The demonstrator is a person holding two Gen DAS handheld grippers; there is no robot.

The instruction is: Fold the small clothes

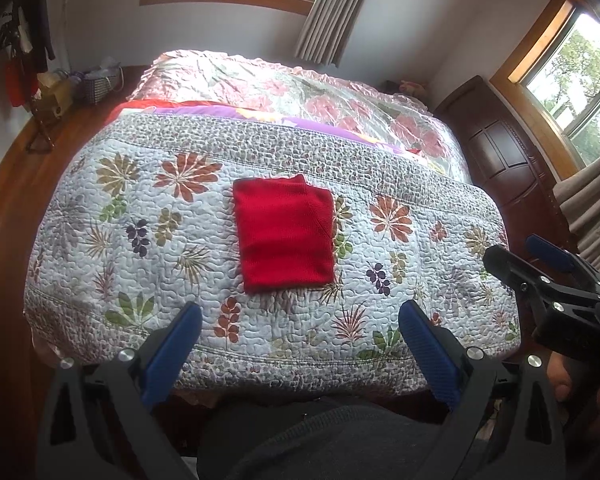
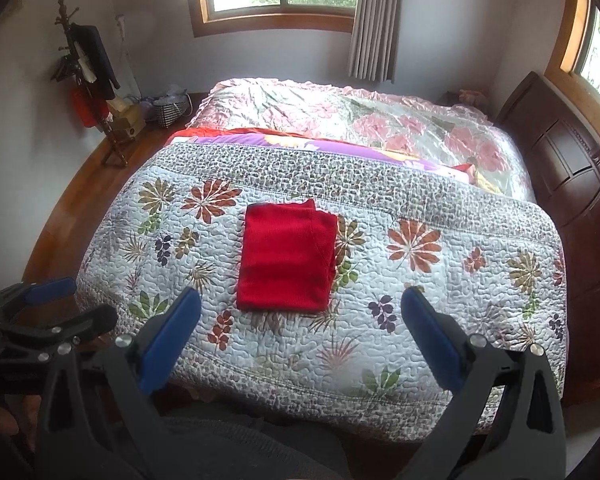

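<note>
A red garment point(image 1: 285, 233), folded into a neat rectangle, lies flat on the floral quilt point(image 1: 148, 248) that covers the near end of the bed. It sits ahead of both sets of jaws and touches neither. The left gripper point(image 1: 300, 316) hangs over the quilt's near edge with its jaws spread wide and nothing between them; the garment lies beyond the gap, roughly centred. The right gripper point(image 2: 301, 302) is likewise wide and empty, with the garment's near edge just past its blue fingertips point(image 2: 188, 300), slightly toward the left one.
</note>
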